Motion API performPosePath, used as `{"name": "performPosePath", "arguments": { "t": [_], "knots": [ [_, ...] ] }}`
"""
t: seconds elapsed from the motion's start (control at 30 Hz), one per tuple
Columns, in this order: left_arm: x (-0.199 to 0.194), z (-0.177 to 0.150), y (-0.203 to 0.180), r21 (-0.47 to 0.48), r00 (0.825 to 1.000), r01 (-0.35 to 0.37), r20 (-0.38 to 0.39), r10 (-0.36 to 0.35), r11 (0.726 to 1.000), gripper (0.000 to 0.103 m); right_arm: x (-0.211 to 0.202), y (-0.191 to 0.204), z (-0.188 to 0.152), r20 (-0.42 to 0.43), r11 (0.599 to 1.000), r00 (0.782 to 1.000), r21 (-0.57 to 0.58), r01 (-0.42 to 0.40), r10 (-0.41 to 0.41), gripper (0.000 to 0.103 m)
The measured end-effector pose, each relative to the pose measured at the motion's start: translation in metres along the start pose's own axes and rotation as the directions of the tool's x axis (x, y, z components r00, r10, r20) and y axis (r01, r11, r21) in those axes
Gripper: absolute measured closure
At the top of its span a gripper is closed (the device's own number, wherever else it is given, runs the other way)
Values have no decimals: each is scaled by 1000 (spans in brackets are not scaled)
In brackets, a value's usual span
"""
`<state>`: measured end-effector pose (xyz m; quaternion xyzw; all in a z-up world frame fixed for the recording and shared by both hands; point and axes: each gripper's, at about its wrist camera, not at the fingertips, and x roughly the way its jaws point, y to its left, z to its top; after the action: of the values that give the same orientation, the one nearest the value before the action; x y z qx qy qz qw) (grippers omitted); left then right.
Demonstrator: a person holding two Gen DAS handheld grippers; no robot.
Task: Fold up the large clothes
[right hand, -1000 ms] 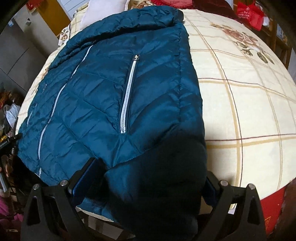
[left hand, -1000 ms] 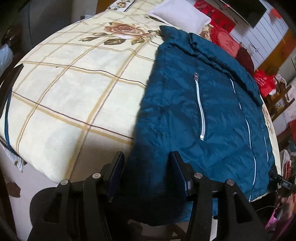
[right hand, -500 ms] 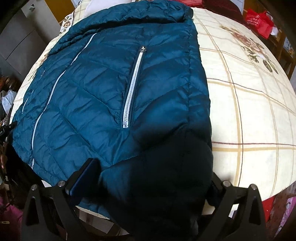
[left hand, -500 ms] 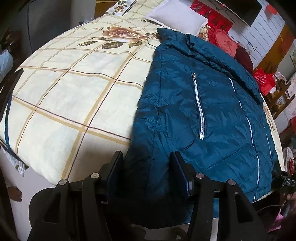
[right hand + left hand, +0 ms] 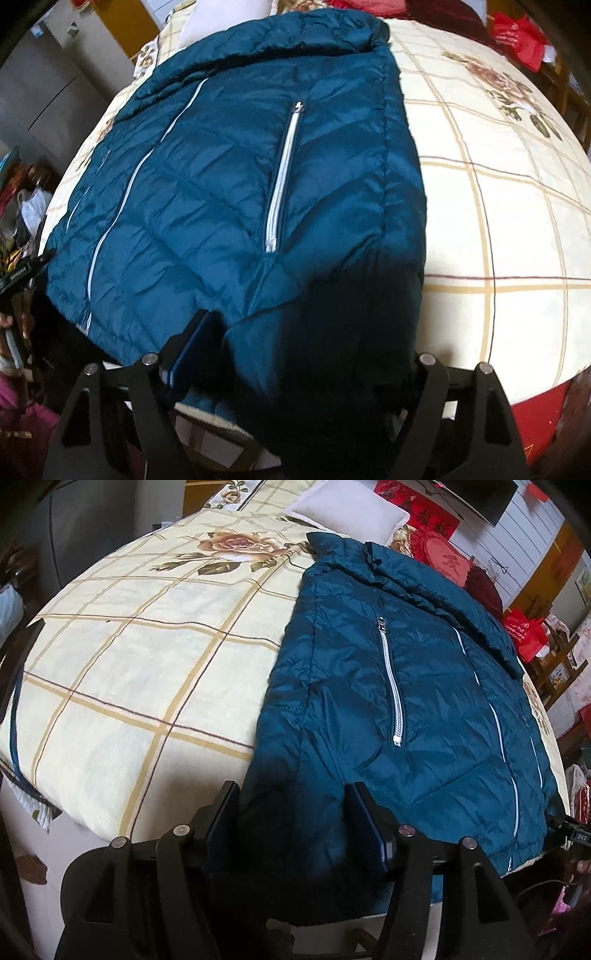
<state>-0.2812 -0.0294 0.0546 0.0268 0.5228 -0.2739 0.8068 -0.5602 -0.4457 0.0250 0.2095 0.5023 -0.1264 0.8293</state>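
L tongs [image 5: 295, 819] at 6 o'clock: jaws widening, jacket [image 5: 406, 701] hem bunched between, grip looks to be letting go. R tongs [image 5: 295, 369] at 6: jaws narrowing round a dark fold of hem, far finger hidden. Jacket lies flat on bed [image 5: 129, 664], collar at 12. Sides seem tucked in; crosswise fold probably left.

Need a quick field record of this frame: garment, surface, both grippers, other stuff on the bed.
garment: blue padded jacket, front up, zips closed, hem at the near bed edge
surface: checked cream blanket with a rose print
left gripper: jaws opening, jacket hem between the fingers
right gripper: jaws closing, dark hem bunched between the fingers
other: white pillow beyond the collar
fold state: jacket body flat, not yet folded
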Motion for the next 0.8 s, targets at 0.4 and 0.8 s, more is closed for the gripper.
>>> {"name": "performPosePath", "arguments": {
  "t": [0.4, 0.8],
  "knots": [
    [2, 0, -10, 57, 1000, 0, -22, 1, 998, 35, -17, 1, -4, 116, 999, 992, -35, -39, 43, 76],
    [0, -4, -12, 43, 1000, -2, -17, 3, 999, 36, -8, -16, -8, 47, 992, 993, 50, -114, 112, 57]
  ]
}}
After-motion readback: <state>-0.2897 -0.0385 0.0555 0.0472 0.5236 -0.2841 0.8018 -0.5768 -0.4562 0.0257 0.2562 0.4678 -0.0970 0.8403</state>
